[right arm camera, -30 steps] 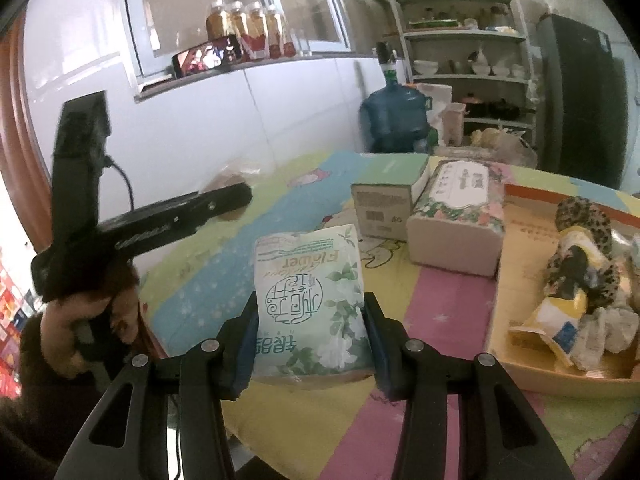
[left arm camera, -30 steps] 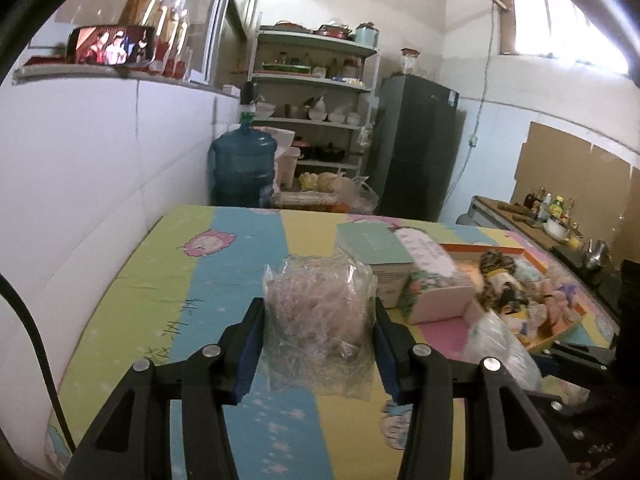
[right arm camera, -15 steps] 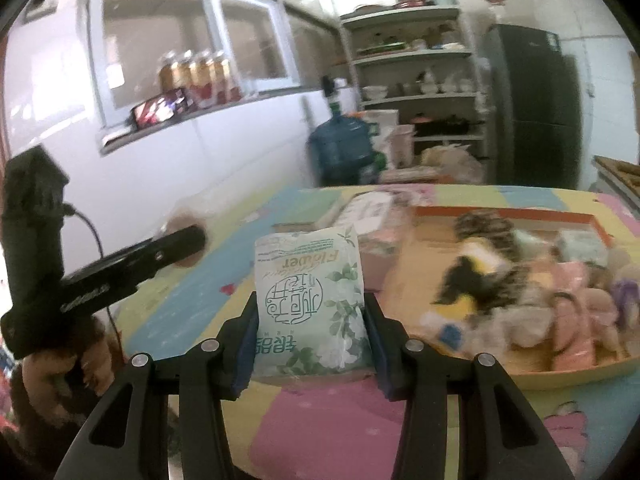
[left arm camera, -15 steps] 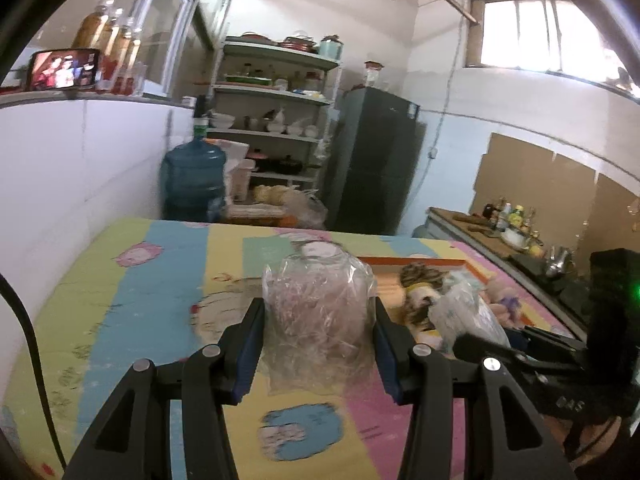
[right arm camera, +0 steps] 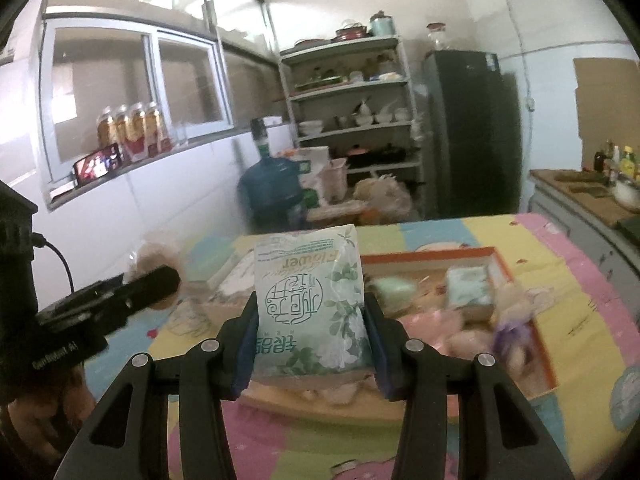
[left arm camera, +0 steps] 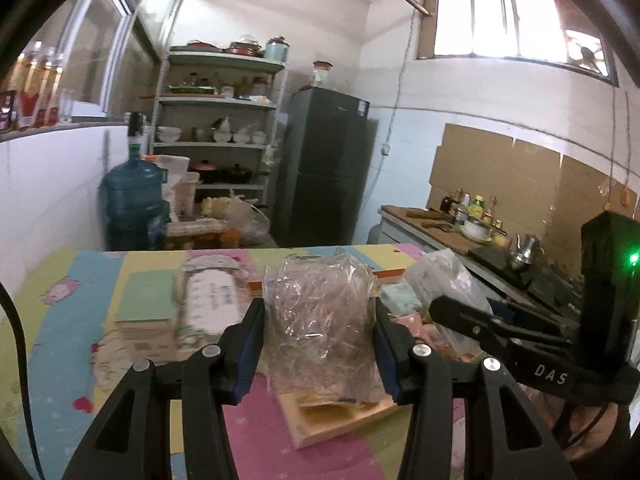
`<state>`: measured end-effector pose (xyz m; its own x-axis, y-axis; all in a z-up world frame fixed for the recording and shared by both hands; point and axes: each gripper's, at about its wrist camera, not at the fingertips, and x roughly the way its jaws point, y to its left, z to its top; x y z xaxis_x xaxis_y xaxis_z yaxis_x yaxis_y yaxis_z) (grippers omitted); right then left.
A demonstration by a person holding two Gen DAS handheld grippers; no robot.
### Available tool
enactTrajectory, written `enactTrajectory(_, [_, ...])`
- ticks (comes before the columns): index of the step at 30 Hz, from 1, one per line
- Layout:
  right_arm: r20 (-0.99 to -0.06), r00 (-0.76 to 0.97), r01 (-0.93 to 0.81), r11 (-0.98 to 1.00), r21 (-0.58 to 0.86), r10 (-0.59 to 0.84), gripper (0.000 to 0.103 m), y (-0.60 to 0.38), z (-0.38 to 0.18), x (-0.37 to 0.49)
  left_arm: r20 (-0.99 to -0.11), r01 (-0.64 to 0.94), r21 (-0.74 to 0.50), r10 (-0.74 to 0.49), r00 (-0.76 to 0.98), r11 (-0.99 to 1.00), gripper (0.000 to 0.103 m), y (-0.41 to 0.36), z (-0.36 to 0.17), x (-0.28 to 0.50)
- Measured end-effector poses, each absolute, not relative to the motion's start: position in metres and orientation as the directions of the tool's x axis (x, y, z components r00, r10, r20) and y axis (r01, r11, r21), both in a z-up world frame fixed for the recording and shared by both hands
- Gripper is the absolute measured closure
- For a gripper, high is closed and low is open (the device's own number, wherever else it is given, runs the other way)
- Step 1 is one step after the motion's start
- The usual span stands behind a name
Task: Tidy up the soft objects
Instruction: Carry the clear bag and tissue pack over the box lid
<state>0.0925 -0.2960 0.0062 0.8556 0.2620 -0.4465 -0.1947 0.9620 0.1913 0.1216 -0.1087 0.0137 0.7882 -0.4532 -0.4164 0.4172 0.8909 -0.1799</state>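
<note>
My left gripper is shut on a crumpled clear plastic bag, held above the near corner of the wooden tray. My right gripper is shut on a green-and-white tissue pack, held over the near edge of the same orange-rimmed tray. Several soft items lie blurred inside it, among them a pale green pack. In the left wrist view the right gripper juts in from the right. The left gripper shows at the left of the right wrist view.
A green-topped box and a floral tissue box stand on the colourful table mat left of the tray. Behind the table are a blue water jug, a shelf rack, a dark fridge and a counter.
Both grippers have carried their loads rightward across the table and now hang over the tray. The boxes have slid to the left in both views. Neither grip has changed.
</note>
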Motion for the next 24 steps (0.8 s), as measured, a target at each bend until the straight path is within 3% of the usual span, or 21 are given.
enactTrajectory(24, [-0.513, 0.845, -0.056, 0.980, 0.191, 0.148, 0.054, -0.394, -0.011, 0.119, -0.504, 0.413, -0.184, -0.446, 0.740, 0.892, 0.053, -0.194, -0.004, 0.182])
